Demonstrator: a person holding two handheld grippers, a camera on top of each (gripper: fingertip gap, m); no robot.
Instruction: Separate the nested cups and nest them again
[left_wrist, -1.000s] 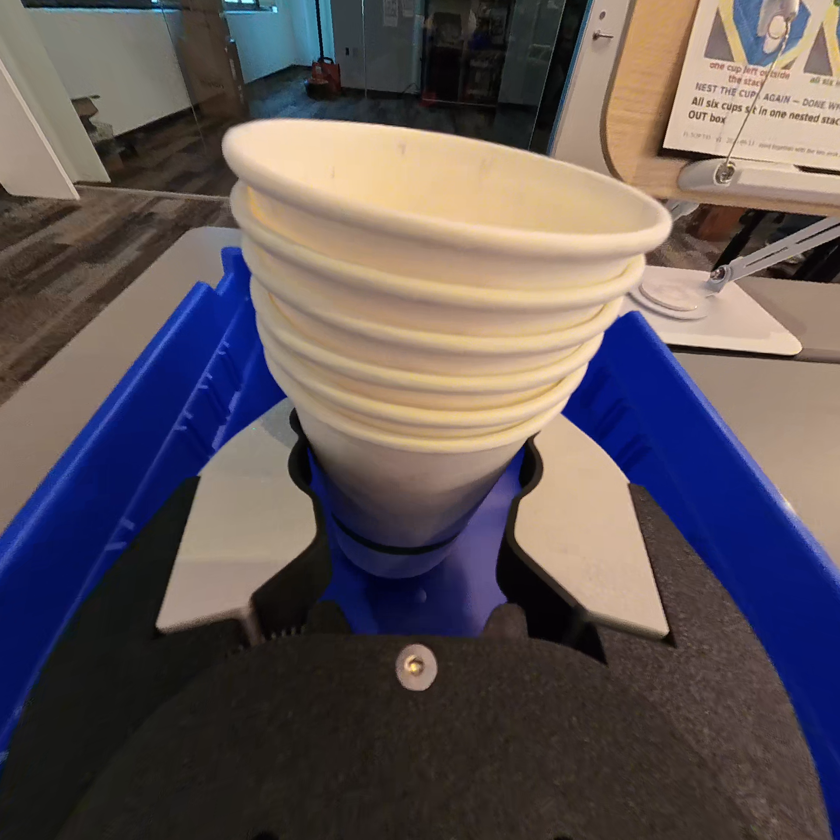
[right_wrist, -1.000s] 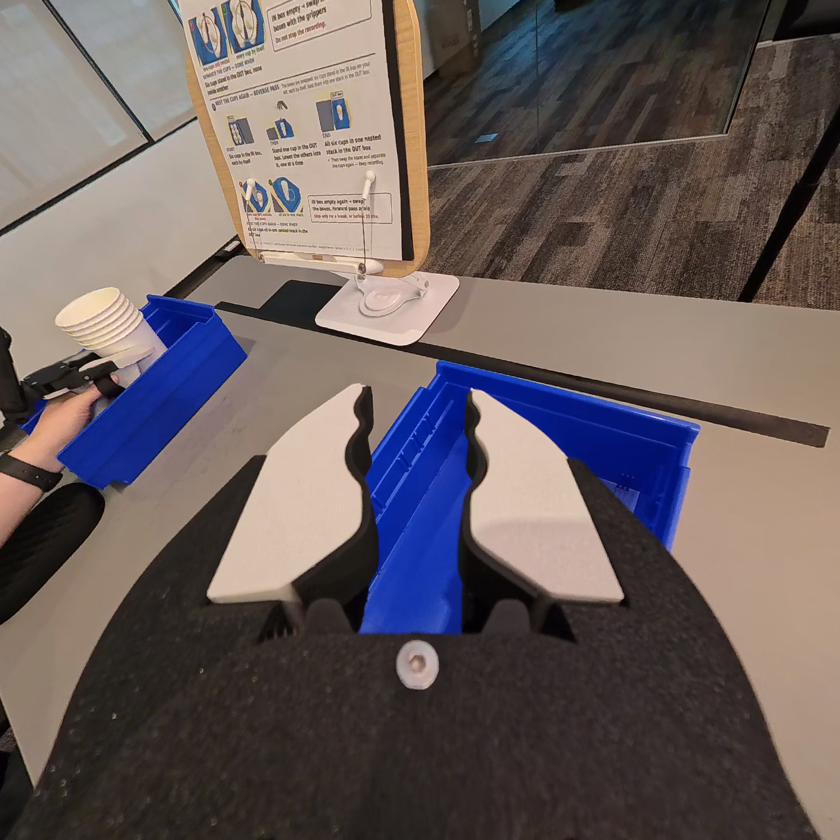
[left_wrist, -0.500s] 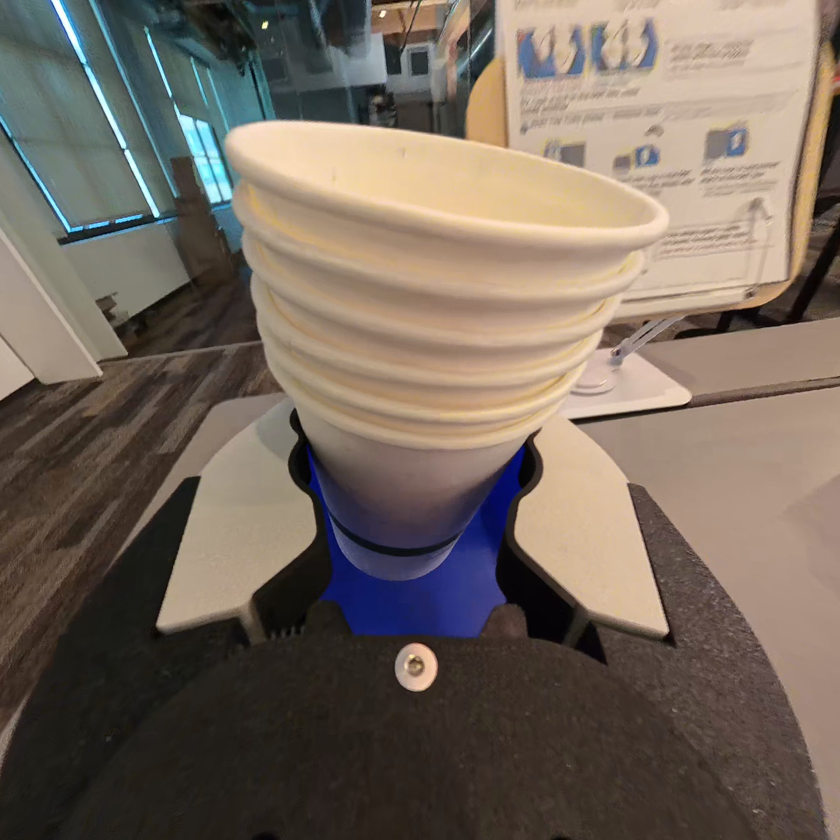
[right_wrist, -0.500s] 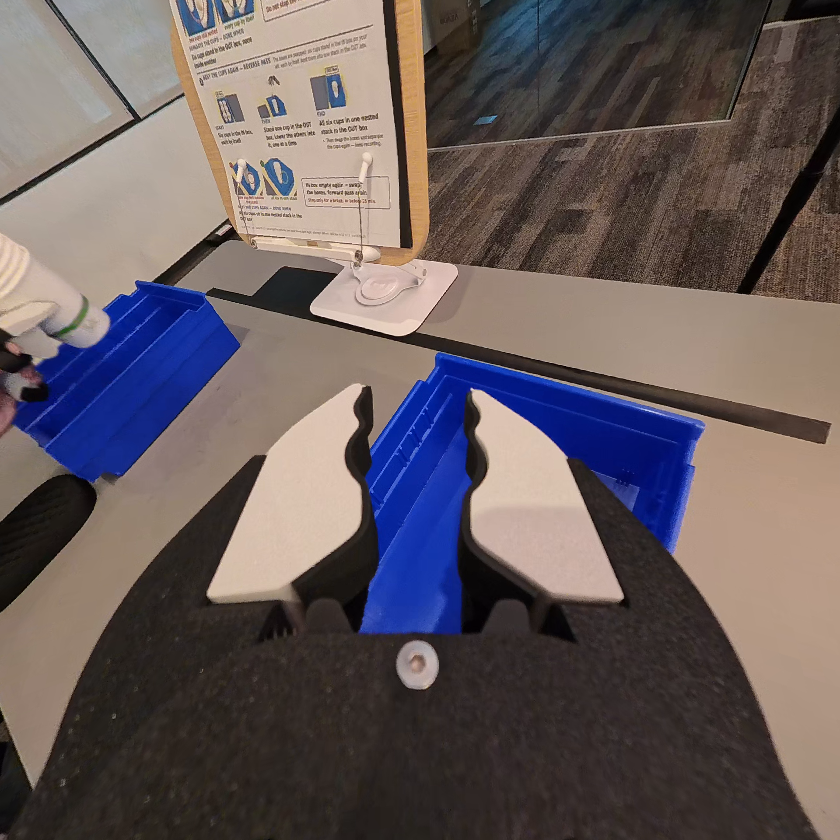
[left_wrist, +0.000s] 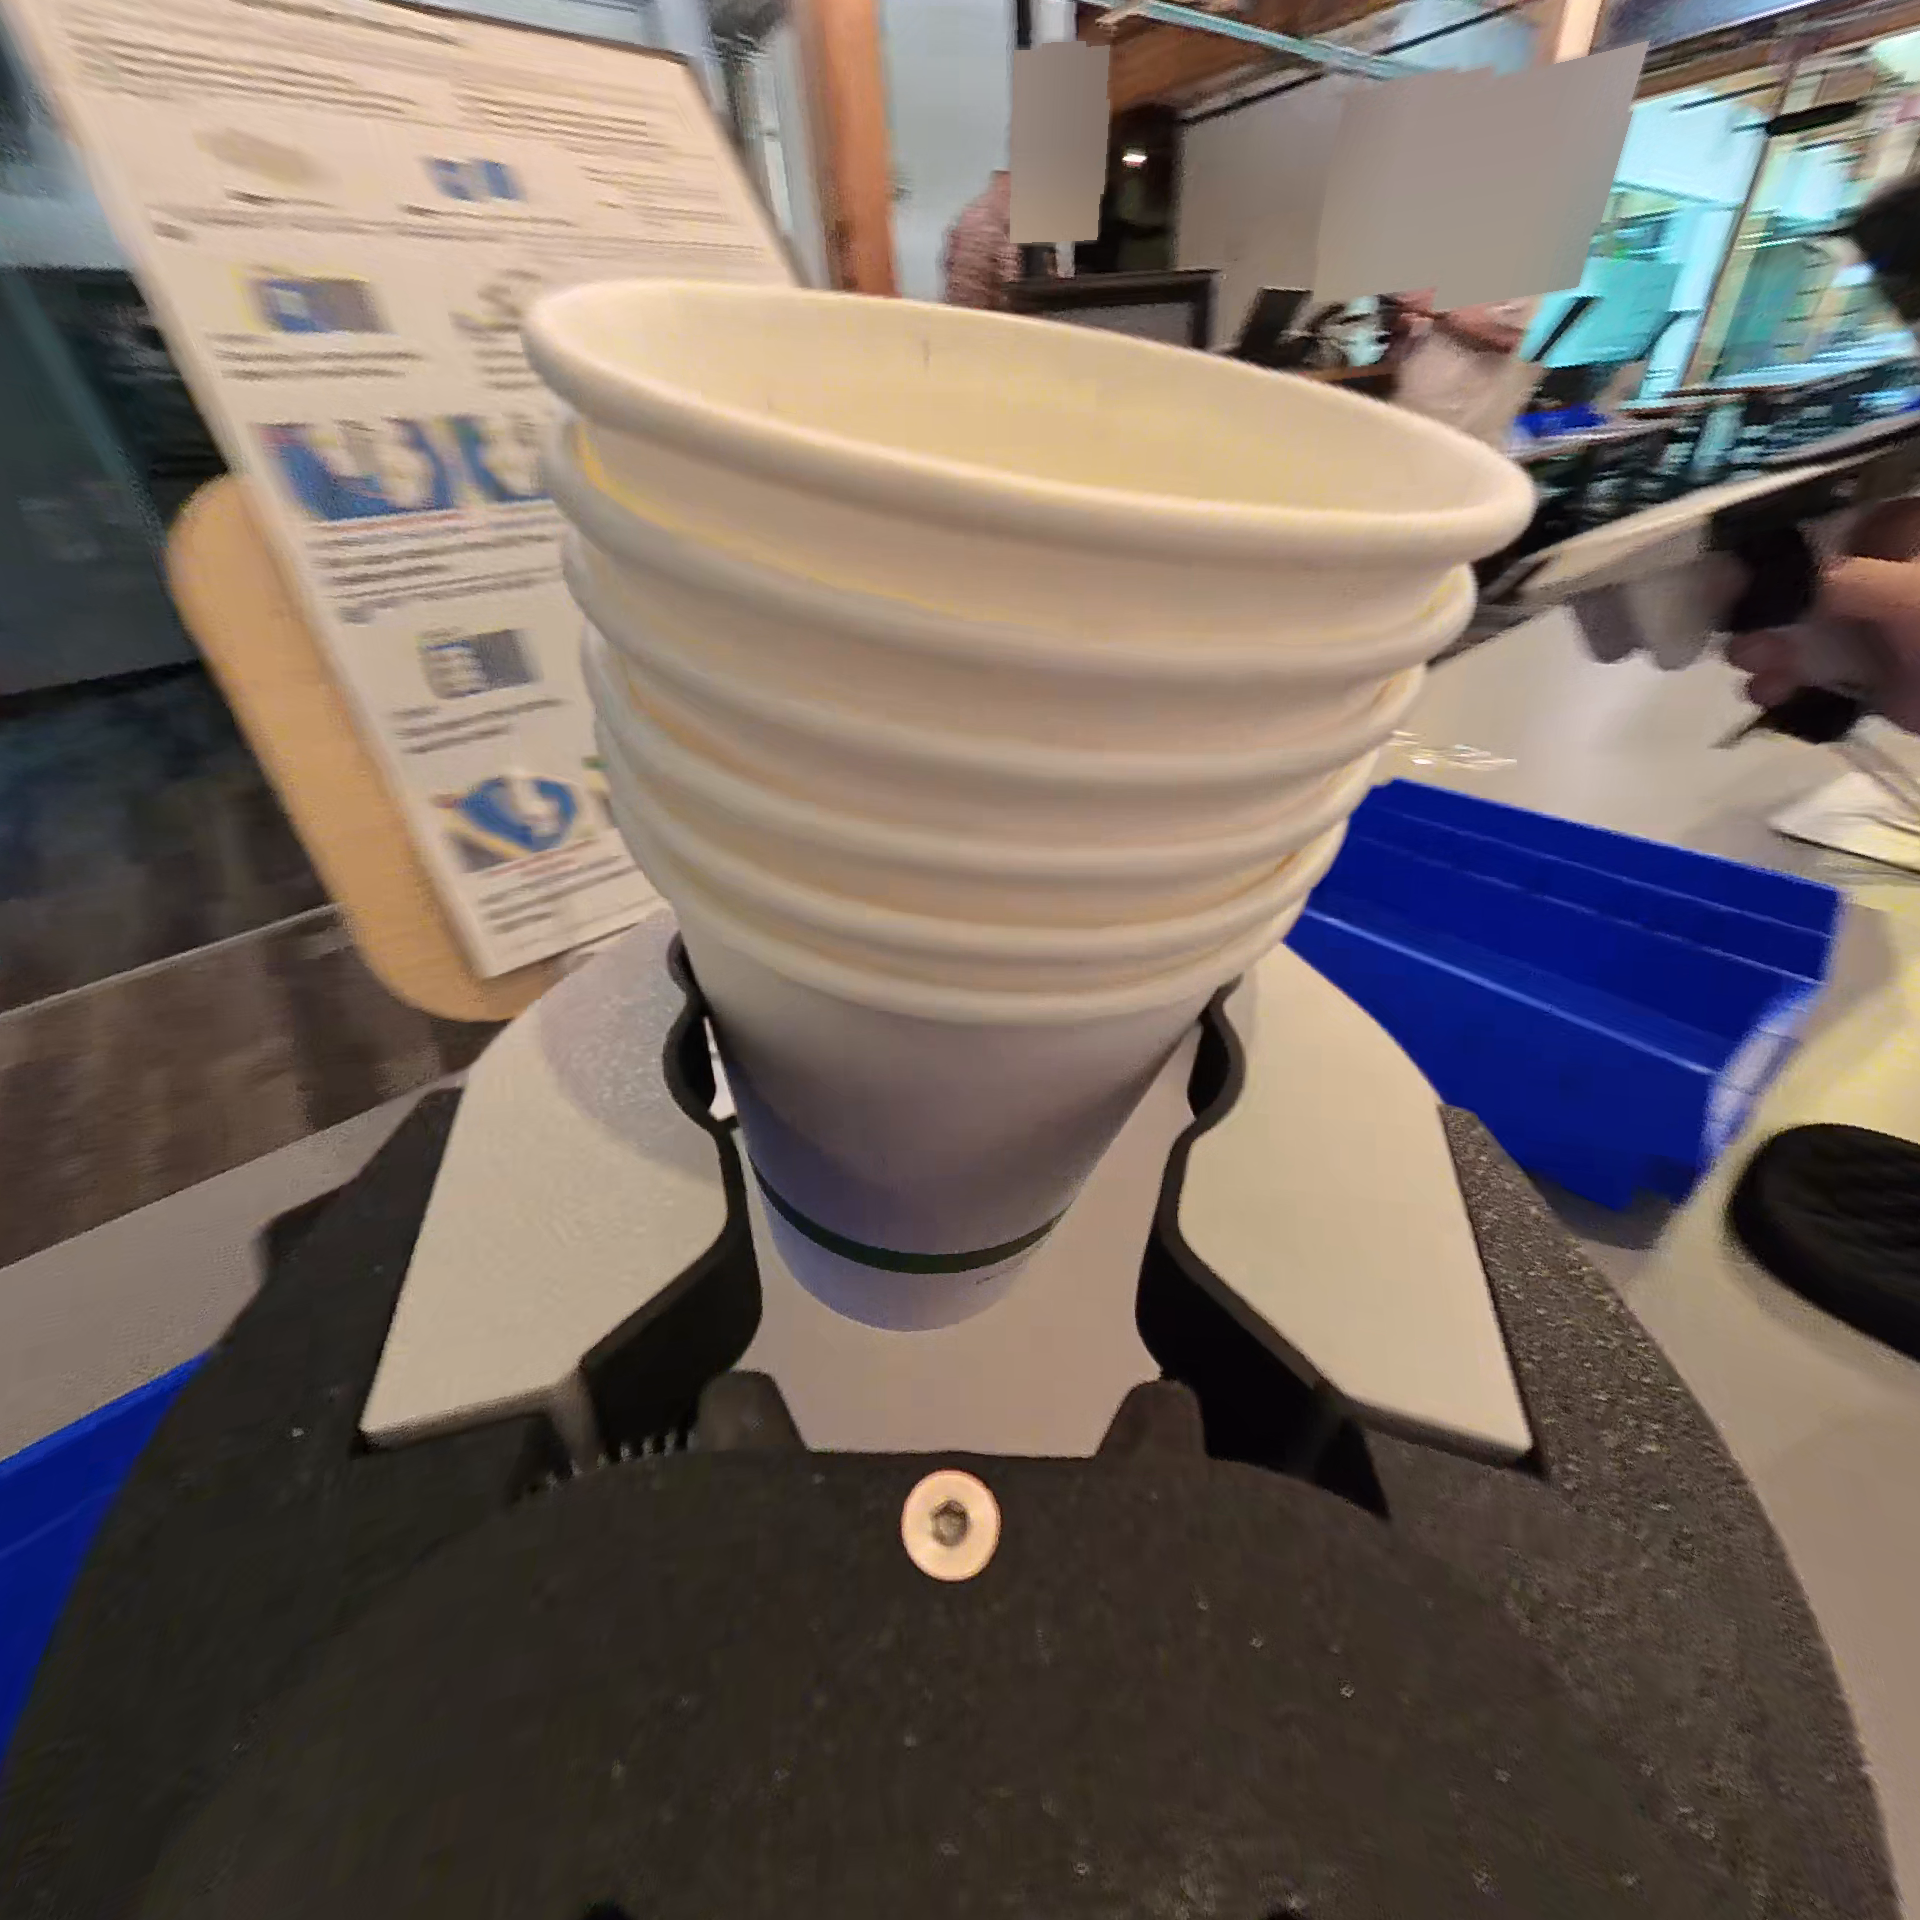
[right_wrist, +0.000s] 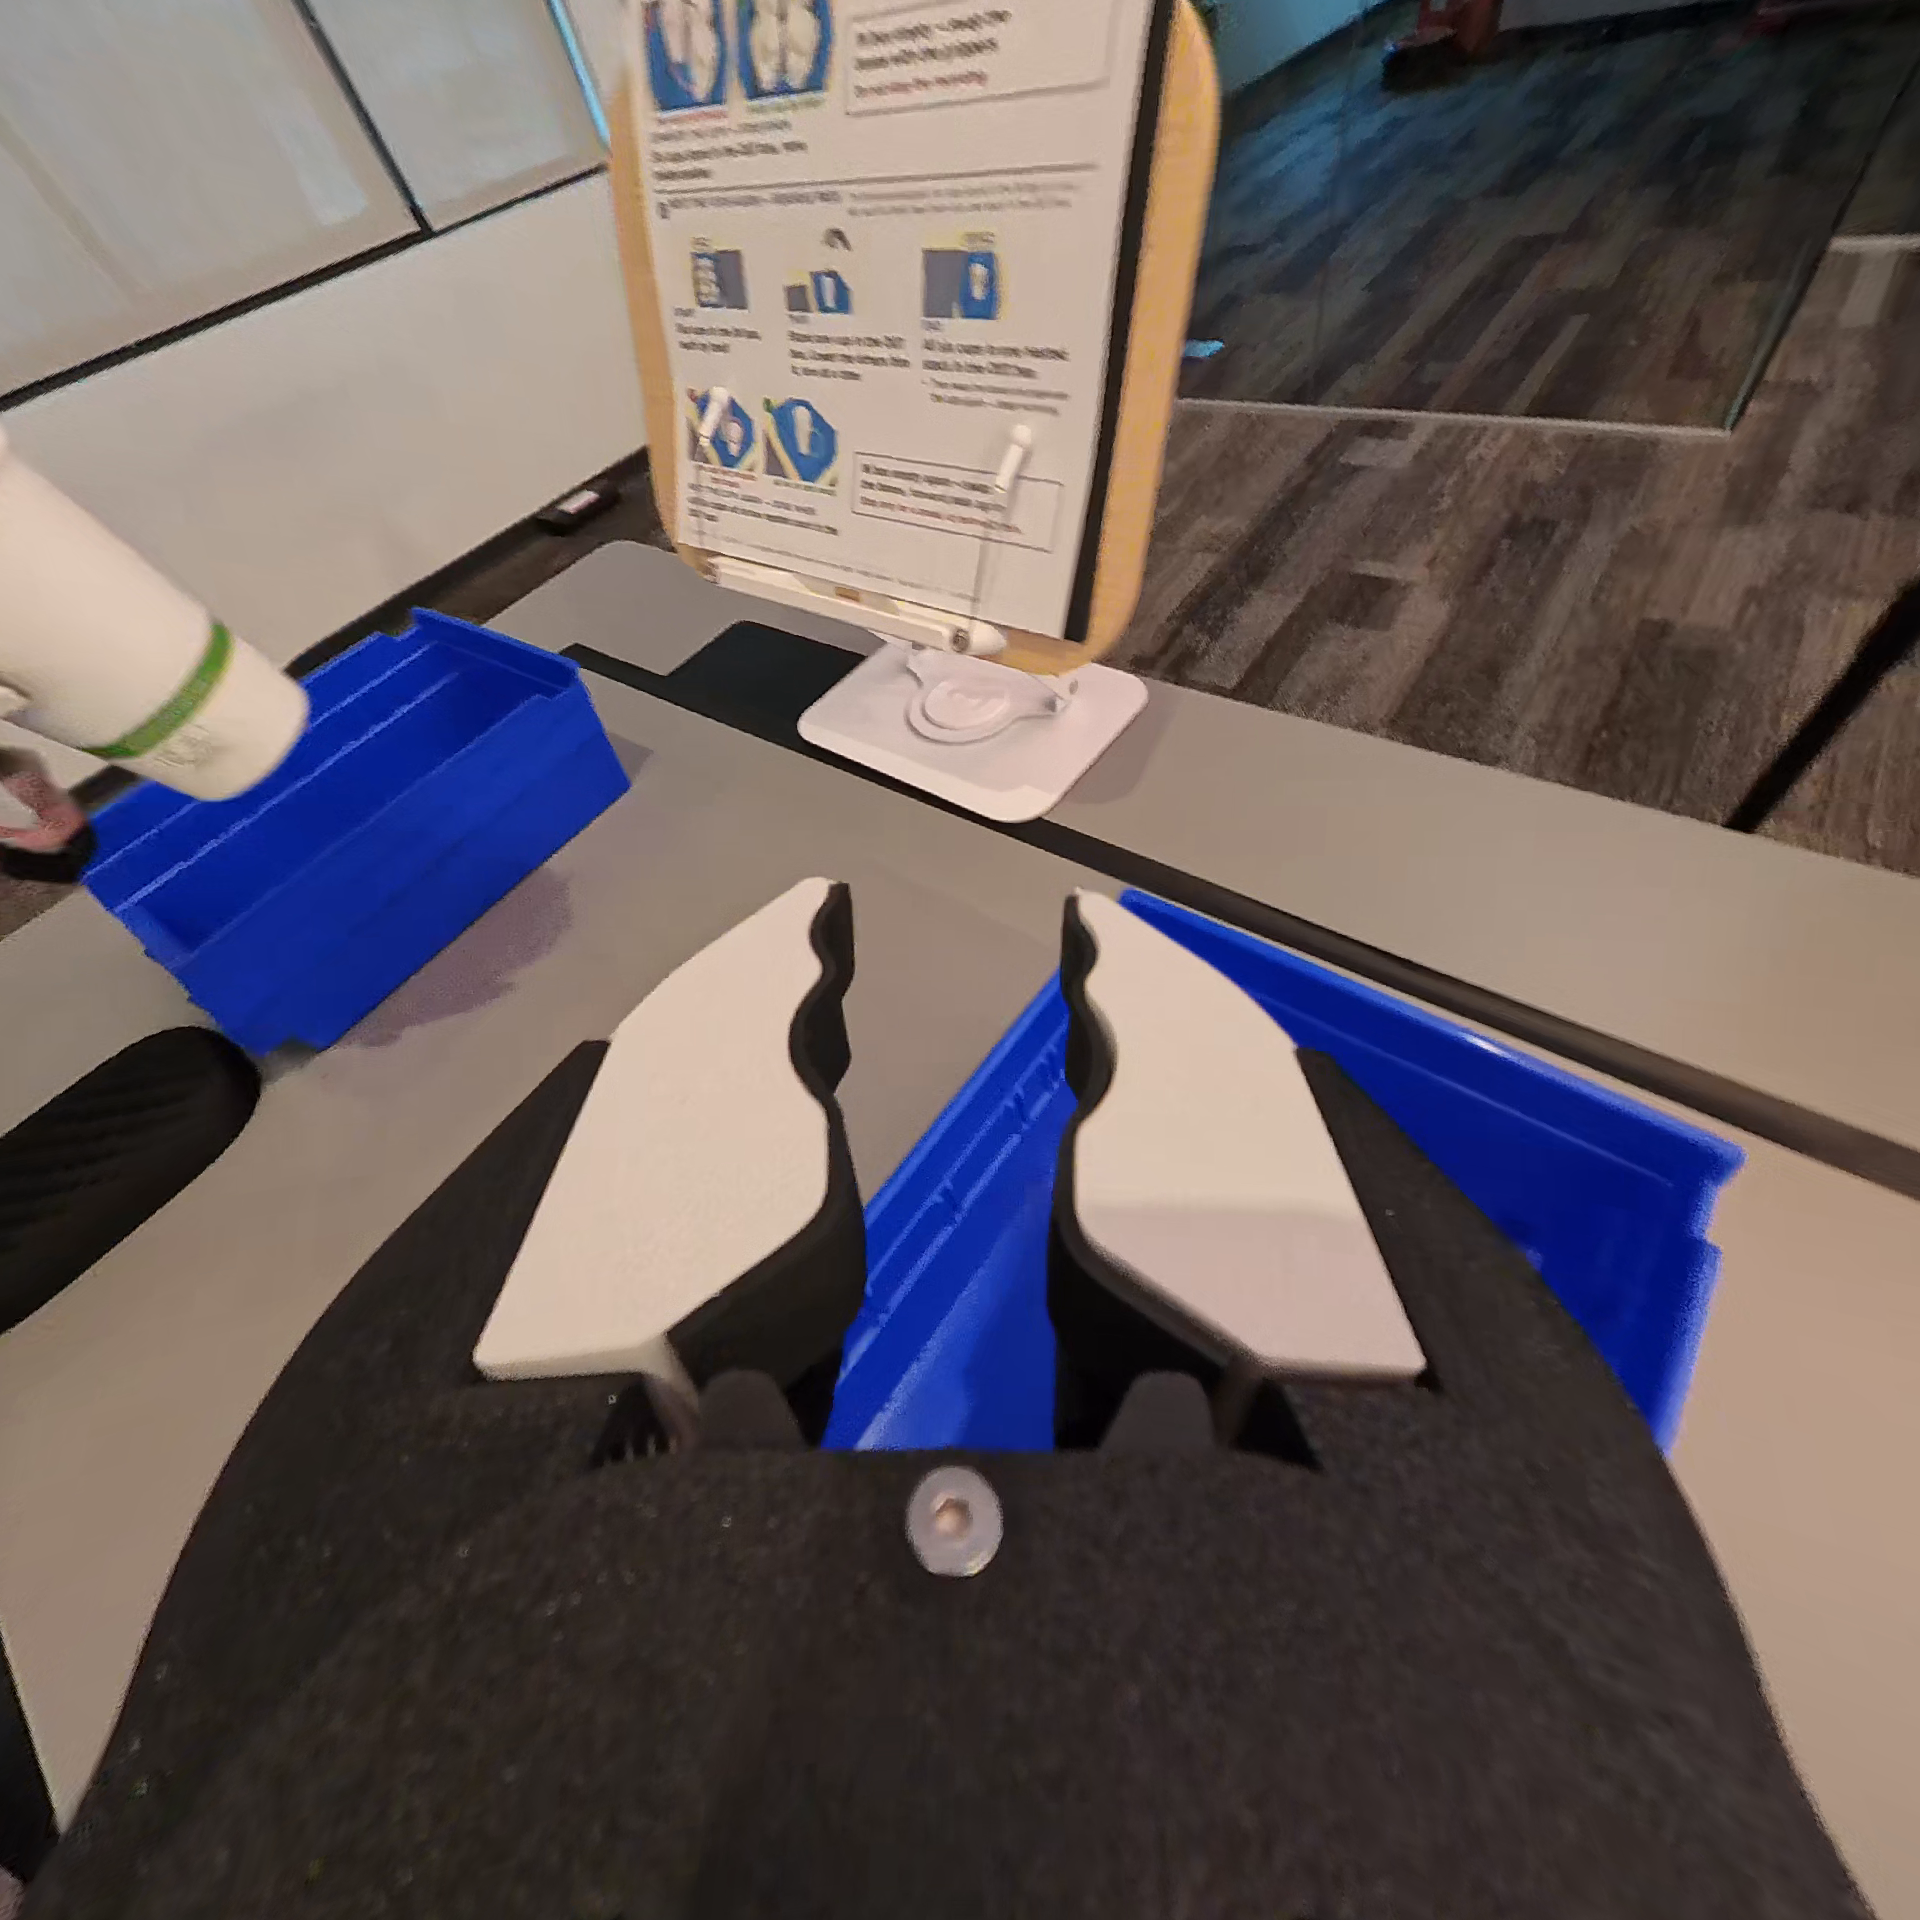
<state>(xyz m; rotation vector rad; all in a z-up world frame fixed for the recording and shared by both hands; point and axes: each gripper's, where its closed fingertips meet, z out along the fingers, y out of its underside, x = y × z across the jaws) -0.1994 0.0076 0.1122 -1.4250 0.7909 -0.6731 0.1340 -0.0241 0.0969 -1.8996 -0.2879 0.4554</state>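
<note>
A stack of several nested white paper cups (left_wrist: 987, 644), with a green band near the bottom cup's base, stands upright between the fingers of my left gripper (left_wrist: 945, 1018). The gripper is shut on the bottom cup and holds the stack in the air above the grey table (left_wrist: 1714, 1507). In the right wrist view the stack's lower end (right_wrist: 135, 665) pokes in from the left, above the left blue bin (right_wrist: 364, 831). My right gripper (right_wrist: 956, 904) is open and empty, above the near left wall of the right blue bin (right_wrist: 1455, 1122).
An instruction board (right_wrist: 914, 312) on a white base (right_wrist: 977, 717) stands at the table's far side between the bins. The right bin (left_wrist: 1558, 987) and the blurred right gripper (left_wrist: 1662, 582) show in the left wrist view. A black rounded object (right_wrist: 104, 1122) lies at the left.
My left gripper has lifted the cup stack out of the left bin and swung it right, toward the board and the right bin. My right gripper has shifted left and forward, still open.
</note>
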